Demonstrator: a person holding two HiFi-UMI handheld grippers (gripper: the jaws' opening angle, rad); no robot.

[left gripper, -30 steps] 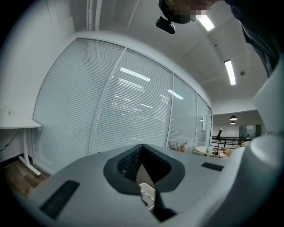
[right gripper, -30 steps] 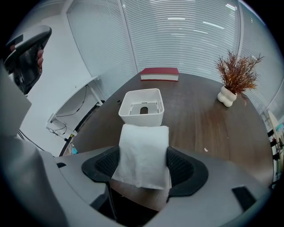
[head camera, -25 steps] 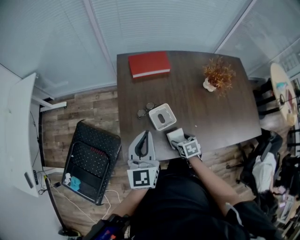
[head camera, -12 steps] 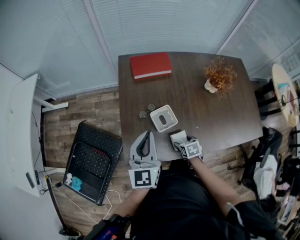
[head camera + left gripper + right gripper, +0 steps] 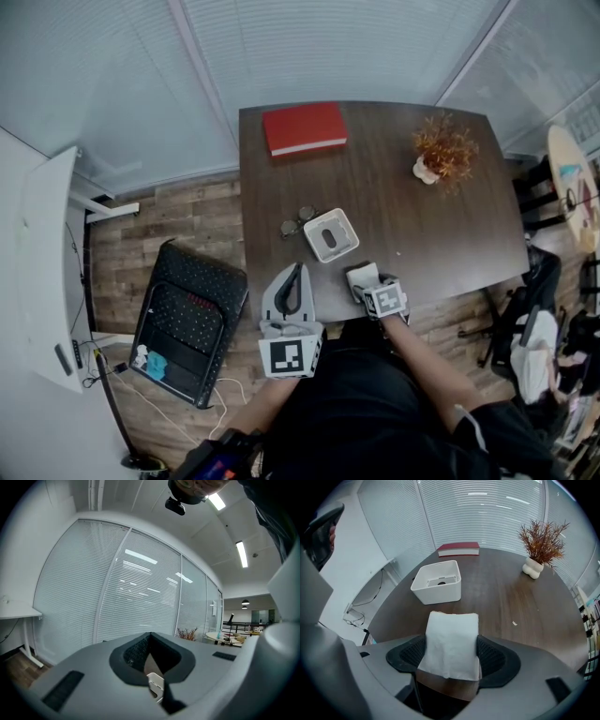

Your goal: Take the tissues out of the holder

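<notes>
- Holder: white open-topped box, upright on the dark bench.
- Tissues: white folded stack, out of the holder and apart from it, on its near right side above the bench's near edge.
- Right gripper: fingers clamped on the tissues, one on each side of the stack.
- Left gripper: fingers together with nothing between them. It is on the near left of the holder, pointing towards it.
- Book: red, lying flat, well beyond the holder.
- Plant: dried sprigs in a white pot, far right of the holder.
- Glasses: just left of the holder.
- Chair: black, on the floor well left of the holder.
</notes>
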